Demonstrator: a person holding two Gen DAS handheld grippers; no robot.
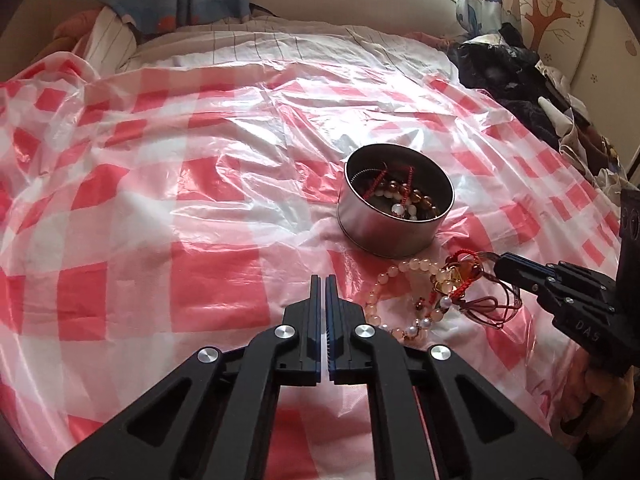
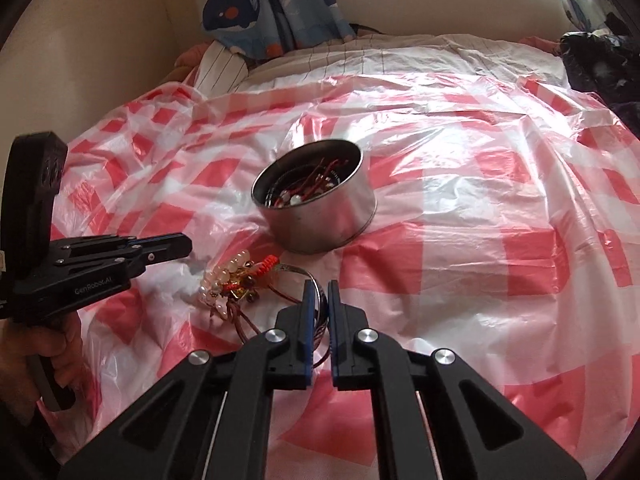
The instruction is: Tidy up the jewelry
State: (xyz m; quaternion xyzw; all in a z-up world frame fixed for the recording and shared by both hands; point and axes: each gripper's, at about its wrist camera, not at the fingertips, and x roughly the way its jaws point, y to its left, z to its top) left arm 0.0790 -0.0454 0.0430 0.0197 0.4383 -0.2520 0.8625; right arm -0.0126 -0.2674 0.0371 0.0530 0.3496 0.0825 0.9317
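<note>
- Right gripper (image 2: 320, 286): jaws nearly together with a thin metal bangle (image 2: 296, 269) running between them. To me it looks clamped on the band, not just straddling it.
- Left gripper (image 1: 324, 280): fingers closed flat against each other with nothing between them. It hangs over the checked plastic sheet (image 1: 160, 200).
- The leftover jewelry is a tangle of bracelets (image 1: 420, 292), made up of pale beads, red cord and brown loops. It lies on the sheet between the two grippers, just in front of the tin (image 1: 384, 236).
- The tin is open and upright and already has beads and red cords in it.
- Key relation: from the right gripper the tin is straight ahead and a little left, close by, with open sheet between.
- The bangle's ring stands on edge, roughly in line with the fingers. Its far arc reaches toward the tangle, and I can't tell whether it is snagged in the cords.
- The left gripper is the nearer one to the bead tangle, which sits just right of its fingertips.
- My call is that the right carries the bangle forward to the tin, with a risk of dragging the tangle along.
- Writing: "GenRobot.AI" on the left gripper's side in the right wrist view, and "DAS" on the right gripper's body in the left wrist view. Nothing is readable on the tin.
</note>
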